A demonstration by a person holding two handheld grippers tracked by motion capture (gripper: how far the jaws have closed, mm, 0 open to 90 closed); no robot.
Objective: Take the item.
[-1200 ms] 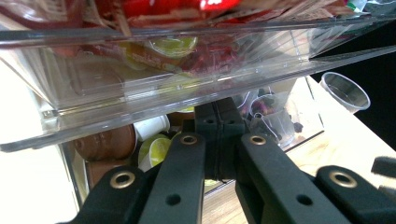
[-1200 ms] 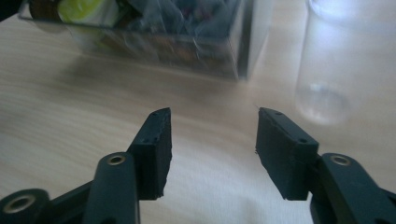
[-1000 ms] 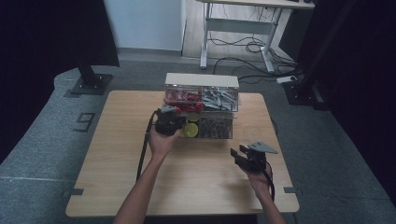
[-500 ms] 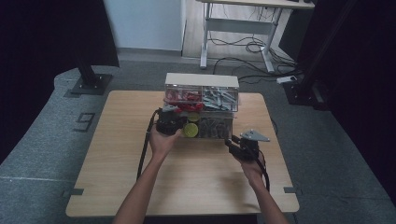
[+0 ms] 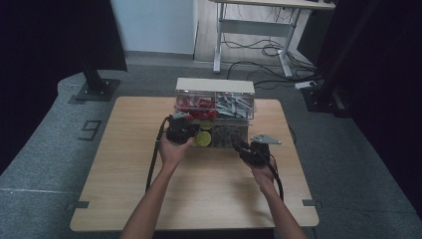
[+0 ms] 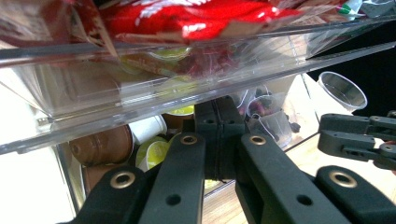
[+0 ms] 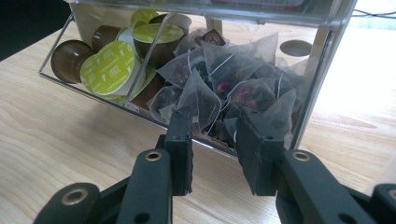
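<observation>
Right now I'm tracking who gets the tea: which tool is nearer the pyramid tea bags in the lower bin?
Right. The right tool is at the bin's front lip, its tips just before the tea bags. The left tool is at the coffee pods side.

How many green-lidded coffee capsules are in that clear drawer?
3 visible: one large in front, one behind the divider, one at the back. More may be hidden underneath.

Bare desk on your side of the clear organizer gives open passage. Its upper tier overhangs the lower bins; tea bags and capsules crowd them.
</observation>
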